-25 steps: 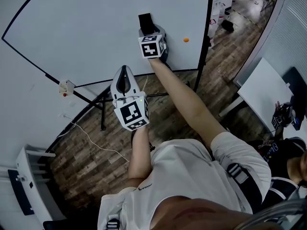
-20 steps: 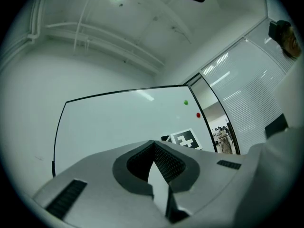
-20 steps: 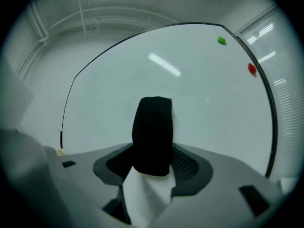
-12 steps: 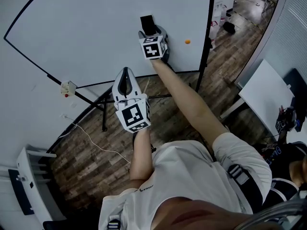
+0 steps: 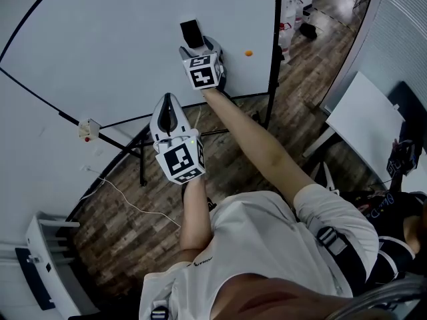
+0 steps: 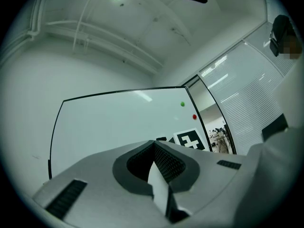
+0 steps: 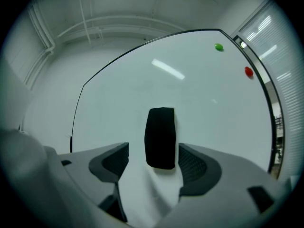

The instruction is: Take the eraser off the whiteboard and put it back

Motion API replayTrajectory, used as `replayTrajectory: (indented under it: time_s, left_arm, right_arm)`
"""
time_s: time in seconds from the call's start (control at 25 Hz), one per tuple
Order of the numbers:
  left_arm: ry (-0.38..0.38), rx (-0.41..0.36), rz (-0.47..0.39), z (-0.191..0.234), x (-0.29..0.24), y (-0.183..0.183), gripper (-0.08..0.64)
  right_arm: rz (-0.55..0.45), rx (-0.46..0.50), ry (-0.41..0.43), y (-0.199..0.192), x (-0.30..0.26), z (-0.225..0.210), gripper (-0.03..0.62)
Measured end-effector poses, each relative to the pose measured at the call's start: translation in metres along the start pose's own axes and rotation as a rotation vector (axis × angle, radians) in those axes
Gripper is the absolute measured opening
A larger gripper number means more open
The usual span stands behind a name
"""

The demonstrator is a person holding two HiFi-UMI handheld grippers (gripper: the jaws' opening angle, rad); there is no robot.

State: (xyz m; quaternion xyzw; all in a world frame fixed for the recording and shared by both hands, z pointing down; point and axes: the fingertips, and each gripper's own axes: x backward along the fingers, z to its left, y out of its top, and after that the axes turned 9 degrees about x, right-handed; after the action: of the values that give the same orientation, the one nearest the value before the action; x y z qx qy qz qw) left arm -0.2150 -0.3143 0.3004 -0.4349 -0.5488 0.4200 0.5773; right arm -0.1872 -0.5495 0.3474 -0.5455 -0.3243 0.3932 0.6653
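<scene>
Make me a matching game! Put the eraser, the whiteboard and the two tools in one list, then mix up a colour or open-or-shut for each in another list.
Things:
1. eraser
2. whiteboard
3. left tool
4. right tool

Colour or state:
A. jaws open
B. white
C. jaws shut, nothing between them
D. black

Pairs: 1-D, 2-B, 3-C, 4-A.

The right tool's jaws have just been opening. The eraser sits on the whiteboard between them, with a gap at each pad.
</scene>
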Motion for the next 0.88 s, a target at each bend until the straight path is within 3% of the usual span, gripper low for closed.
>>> replayTrajectory:
  time_s: [0.6, 0.88]
  left_arm:
    - [-0.004, 0.013, 0.008, -0.001, -0.003, -0.002, 0.003]
    - [-0.007, 0.023, 0.002, 0.0, -0.006, -0.002, 0.003]
  right_arm:
    - [-0.089, 0.013, 0.057, 0.012, 0.039, 0.005, 0.31]
    - [-0.14, 0.039, 0.084, 0.03, 0.066, 0.014, 0.212]
